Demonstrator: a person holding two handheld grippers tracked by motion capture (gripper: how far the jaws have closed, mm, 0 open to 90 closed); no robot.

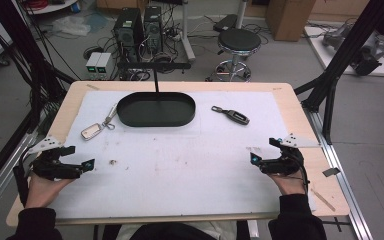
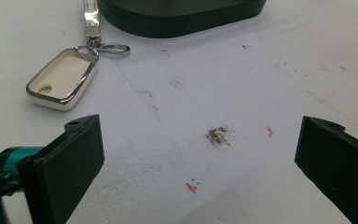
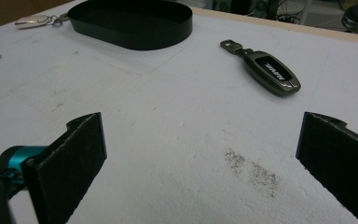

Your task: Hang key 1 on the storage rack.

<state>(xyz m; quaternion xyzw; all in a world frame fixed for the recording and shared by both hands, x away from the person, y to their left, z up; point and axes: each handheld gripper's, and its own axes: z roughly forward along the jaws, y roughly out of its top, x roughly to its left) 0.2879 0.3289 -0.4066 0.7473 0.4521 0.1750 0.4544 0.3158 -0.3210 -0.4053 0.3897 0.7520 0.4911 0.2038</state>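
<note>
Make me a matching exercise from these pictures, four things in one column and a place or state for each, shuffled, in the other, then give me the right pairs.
Things:
1. white key fob
2. dark key fob
3. black oval tray
4. left gripper

Places or states:
A. in the middle at the far side of the white mat
B. open, with nothing between its jaws
C. on the mat, left of the tray
D. on the mat, right of the tray

Pairs: 1-C, 2-D, 3-A, 4-B

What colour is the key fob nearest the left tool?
Cream face with a silver chrome rim; clearest in the left gripper view.
</note>
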